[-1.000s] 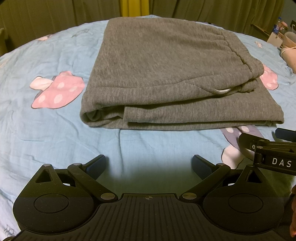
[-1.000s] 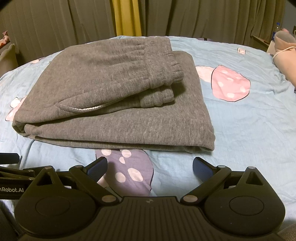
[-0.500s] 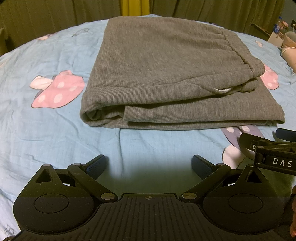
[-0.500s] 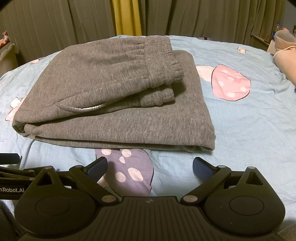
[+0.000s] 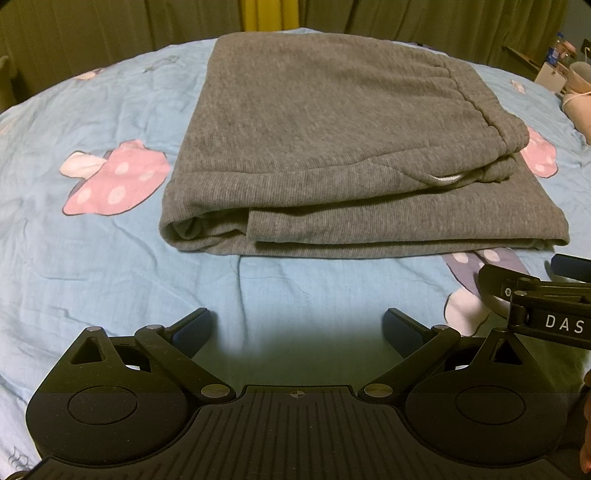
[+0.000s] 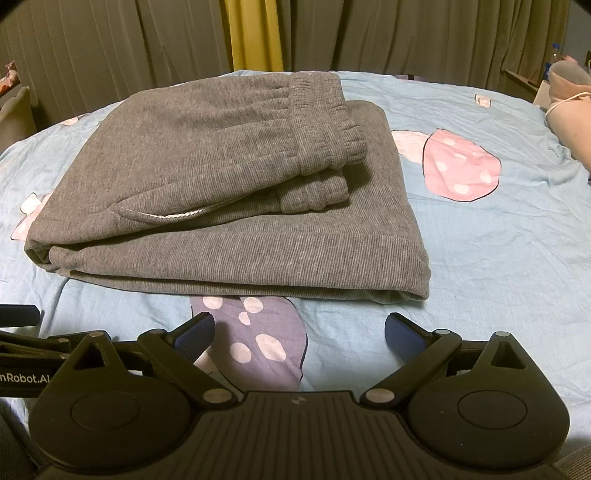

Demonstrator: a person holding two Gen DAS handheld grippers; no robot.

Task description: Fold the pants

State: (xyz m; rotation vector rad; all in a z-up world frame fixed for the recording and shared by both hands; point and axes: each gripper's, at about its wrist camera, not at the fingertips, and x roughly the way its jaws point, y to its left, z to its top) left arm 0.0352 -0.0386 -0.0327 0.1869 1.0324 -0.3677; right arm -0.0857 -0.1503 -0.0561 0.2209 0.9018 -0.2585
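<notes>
1. Grey knit pants (image 5: pixel 332 147) lie folded into a thick rectangular stack on the bed (image 5: pixel 110 258), roughly in the middle of the sheet.
2. Their elastic waistband (image 6: pixel 325 122) sits on top of the stack toward the right, and a white drawstring loop (image 6: pixel 166 216) peeks from under the upper layer near the front edge.
3. Light blue, slightly wrinkled sheet fabric covers the bed, printed with mushrooms: a pink one (image 5: pixel 114 181) left of the pants, another pink one (image 6: pixel 458 166) to their right, and a purple one (image 6: pixel 255 339) partly tucked under the near edge of the stack.
4. Olive-grey curtains (image 6: pixel 110 51) hang along the far side of the room, with a yellow strip (image 6: pixel 255 33) between them.
5. At the far right edge a pale pink bundle (image 6: pixel 569 114) lies on the bed, with a bottle (image 5: pixel 553 55) and small items behind it, too small to make out.
6. Near the camera, the left claw (image 5: pixel 299 328) hovers released over bare sheet, just short of the pants and touching nothing.
7. Beside it, the right claw (image 6: pixel 299 332) is likewise spread wide and empty, poised above the purple mushroom, close to the stack's near edge but apart from it.
</notes>
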